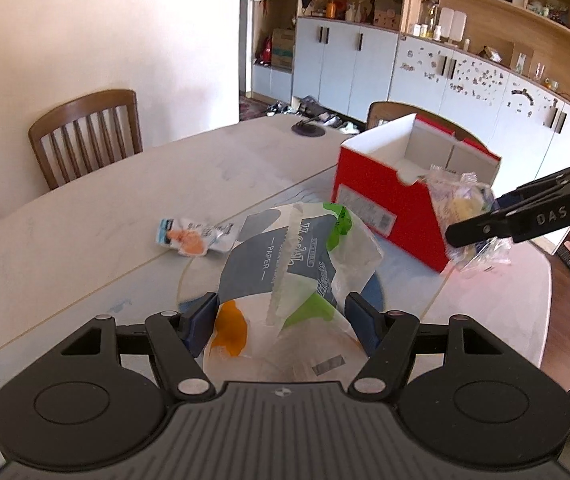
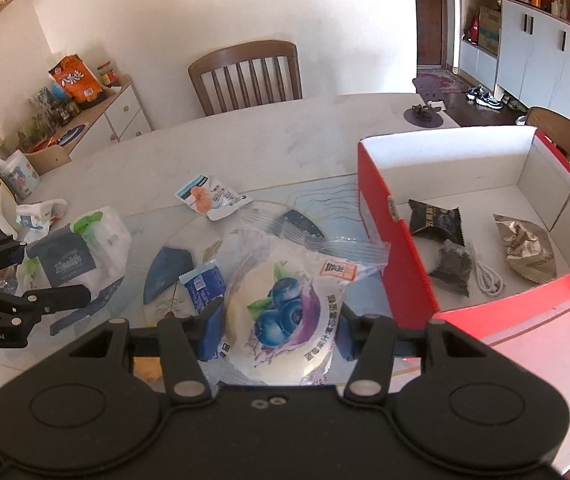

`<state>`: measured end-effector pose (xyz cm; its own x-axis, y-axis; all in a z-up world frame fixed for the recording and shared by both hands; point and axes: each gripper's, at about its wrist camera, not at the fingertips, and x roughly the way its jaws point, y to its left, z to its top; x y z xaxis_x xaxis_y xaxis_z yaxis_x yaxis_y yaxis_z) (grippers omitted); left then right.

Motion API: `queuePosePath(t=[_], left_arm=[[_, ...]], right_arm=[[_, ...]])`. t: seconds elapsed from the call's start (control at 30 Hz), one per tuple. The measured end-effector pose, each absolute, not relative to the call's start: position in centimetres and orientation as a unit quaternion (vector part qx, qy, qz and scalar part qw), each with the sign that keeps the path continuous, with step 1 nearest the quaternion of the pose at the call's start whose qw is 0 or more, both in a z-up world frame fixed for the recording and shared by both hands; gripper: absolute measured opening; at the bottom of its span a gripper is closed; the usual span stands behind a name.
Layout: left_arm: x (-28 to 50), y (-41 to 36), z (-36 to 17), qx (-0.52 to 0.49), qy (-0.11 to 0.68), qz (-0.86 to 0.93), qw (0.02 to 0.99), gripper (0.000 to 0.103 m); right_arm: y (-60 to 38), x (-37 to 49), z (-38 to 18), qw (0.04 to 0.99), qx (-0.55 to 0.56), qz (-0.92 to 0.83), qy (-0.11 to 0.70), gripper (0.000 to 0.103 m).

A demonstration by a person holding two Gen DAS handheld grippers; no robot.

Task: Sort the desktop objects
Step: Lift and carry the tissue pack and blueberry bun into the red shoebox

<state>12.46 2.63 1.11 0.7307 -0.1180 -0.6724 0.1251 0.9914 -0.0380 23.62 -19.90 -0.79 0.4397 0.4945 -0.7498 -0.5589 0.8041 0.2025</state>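
Blueberry packet (image 2: 285, 312) lengthwise between tongs (image 2: 279, 326)

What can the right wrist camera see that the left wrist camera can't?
Only the right wrist view looks inside the red box: a black packet, a white cable and a crumpled silver wrapper.

Only the left wrist view shows the long wall of cabinets.

Both show the box, the orange-print packet lying on the table, the tissue pack in the left gripper, and the blueberry packet in the right gripper.
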Motion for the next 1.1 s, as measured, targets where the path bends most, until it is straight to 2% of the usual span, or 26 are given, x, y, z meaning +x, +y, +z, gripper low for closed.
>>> queuePosePath(t=[0.33,1.1], left_arm=[[14.2,-1.4,3.3,0.009,0.343,-0.079,0.936,0.069],[23.2,-12.5,3.9,0.035,0.336,-0.138,0.931,0.069]], right_arm=[[-22.9,24.7,0.7,0.857,-0.032,0.307,0.412,0.053],[-31.8,31.6,0.4,0.872,-0.032,0.277,0.404,0.053]])
